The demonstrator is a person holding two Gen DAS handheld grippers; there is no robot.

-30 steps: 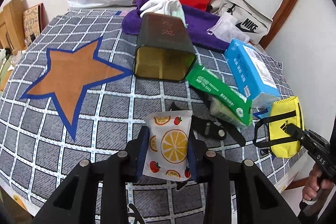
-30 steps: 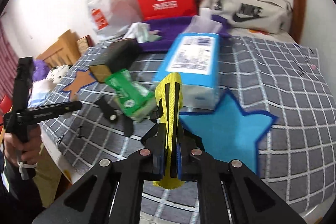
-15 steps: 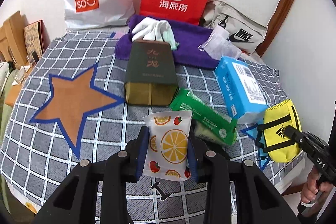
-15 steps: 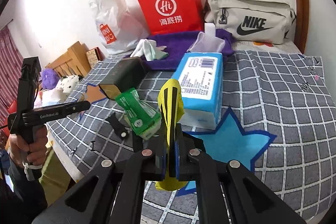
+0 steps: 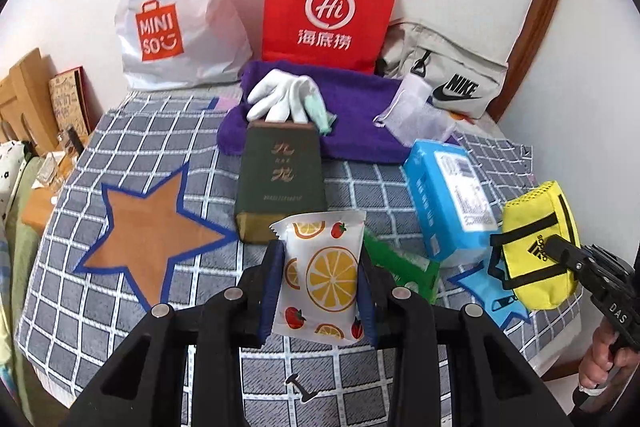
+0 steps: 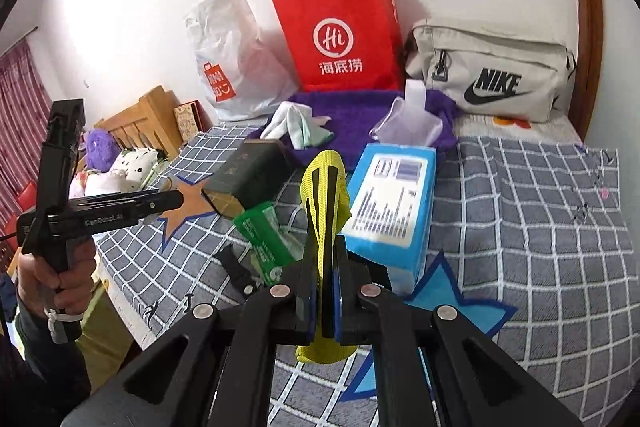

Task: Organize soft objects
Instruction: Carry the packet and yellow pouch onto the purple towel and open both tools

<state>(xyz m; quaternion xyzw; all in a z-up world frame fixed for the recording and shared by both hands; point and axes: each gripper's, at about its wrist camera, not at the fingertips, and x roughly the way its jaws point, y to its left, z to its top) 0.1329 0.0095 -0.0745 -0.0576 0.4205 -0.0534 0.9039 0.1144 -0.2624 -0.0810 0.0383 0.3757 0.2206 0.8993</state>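
My left gripper [image 5: 320, 291] is shut on a white packet printed with oranges and strawberries [image 5: 322, 267] and holds it above the checked cloth. My right gripper [image 6: 325, 291] is shut on a yellow pouch with black straps [image 6: 324, 187], held on edge above the blue star; the pouch also shows at the right of the left wrist view [image 5: 538, 247]. On the purple towel [image 5: 360, 131] at the back lie white gloves [image 5: 284, 99] and a clear mesh bag [image 5: 412, 107].
A dark green box [image 5: 280, 183], a green packet [image 6: 264, 239], a blue tissue pack [image 5: 448, 199] and a black clip [image 6: 236, 267] lie mid-table. A red paper bag [image 5: 332, 11], a white Miniso bag [image 5: 176, 15] and a Nike bag [image 6: 492, 75] stand against the wall. An orange star [image 5: 148, 231] lies left.
Both grippers have risen and drawn back from the table with their loads. The packet and the yellow pouch stay gripped; more of the bags and wall shows.
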